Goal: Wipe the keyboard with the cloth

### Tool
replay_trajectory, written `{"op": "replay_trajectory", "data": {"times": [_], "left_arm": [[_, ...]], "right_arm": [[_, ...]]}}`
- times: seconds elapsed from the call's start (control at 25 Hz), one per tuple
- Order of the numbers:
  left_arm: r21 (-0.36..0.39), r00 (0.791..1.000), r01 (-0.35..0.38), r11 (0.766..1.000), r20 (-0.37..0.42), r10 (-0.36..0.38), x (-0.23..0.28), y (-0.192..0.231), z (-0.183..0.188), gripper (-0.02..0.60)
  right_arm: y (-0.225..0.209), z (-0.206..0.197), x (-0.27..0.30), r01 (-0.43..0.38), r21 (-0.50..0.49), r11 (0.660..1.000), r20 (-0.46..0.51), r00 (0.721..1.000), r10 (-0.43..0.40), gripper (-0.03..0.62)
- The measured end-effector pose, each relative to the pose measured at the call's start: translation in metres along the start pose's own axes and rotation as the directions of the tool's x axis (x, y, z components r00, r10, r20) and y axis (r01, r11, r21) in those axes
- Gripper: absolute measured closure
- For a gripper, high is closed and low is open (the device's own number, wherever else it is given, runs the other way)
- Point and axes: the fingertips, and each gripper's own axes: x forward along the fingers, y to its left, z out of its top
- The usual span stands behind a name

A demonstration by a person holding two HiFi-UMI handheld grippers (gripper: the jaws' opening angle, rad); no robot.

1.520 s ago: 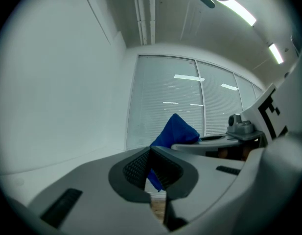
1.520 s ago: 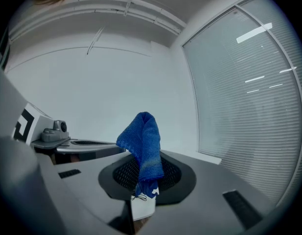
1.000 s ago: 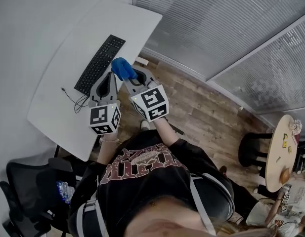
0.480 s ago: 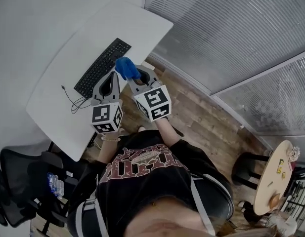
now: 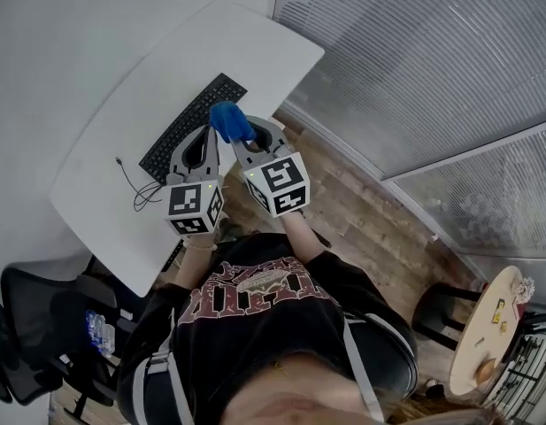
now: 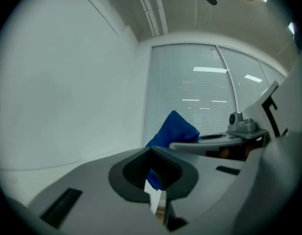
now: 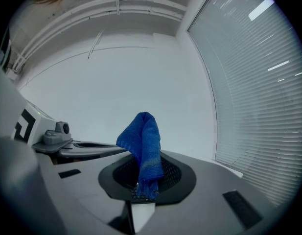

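A black keyboard (image 5: 191, 124) lies at an angle on the white desk (image 5: 122, 87). My right gripper (image 5: 243, 136) is shut on a bunched blue cloth (image 5: 229, 119), which hangs over the keyboard's near right end. In the right gripper view the cloth (image 7: 143, 143) sticks up from between the jaws of that gripper (image 7: 143, 177), and a strip of keyboard (image 7: 140, 196) shows below them. My left gripper (image 5: 204, 138) is beside it, over the keyboard's near edge, shut and holding nothing. Past the closed jaws of the left gripper (image 6: 153, 173) in its own view, the cloth (image 6: 174, 130) shows.
The keyboard's thin cable (image 5: 135, 189) trails across the desk toward its near edge. A black office chair (image 5: 42, 326) stands at the lower left. On the wooden floor (image 5: 370, 211) at the right are a black stool (image 5: 436, 312) and a small round table (image 5: 485, 335). Slatted blinds (image 5: 414, 60) line the far side.
Both grippers, with the cloth still in the right one, have moved slightly forward over the keyboard's near edge. The view has shifted a little.
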Motion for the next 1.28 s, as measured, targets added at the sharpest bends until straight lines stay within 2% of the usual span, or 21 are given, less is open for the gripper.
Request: {"op": "replay_trajectory", "data": {"times": [0.32,0.52,0.96,1.28], "left_arm": [[-0.015,1.000,0.003,1.000,-0.015,-0.003,0.028,0.037,-0.003,0.549],[-0.034,0.999,-0.025,0.999,-0.021,0.024,0.038,0.072,-0.006,0.548],[-0.046,0.990,-0.135,0.990,-0.055,0.132,0.032,0.157,-0.016,0.548],[-0.068,0.971,-0.233,0.970,-0.069,0.229,0.018,0.199,-0.030,0.548]], "right_arm": [[-0.007,-0.001,0.047,-0.001,0.005,1.000,-0.021,1.000,0.001,0.530],[-0.002,-0.002,0.085,-0.025,-0.009,1.000,-0.040,0.999,0.025,0.530],[0.050,-0.009,0.161,-0.151,-0.024,0.988,-0.073,0.986,0.149,0.530],[0.084,-0.023,0.200,-0.275,-0.033,0.961,-0.129,0.954,0.269,0.530]]}}
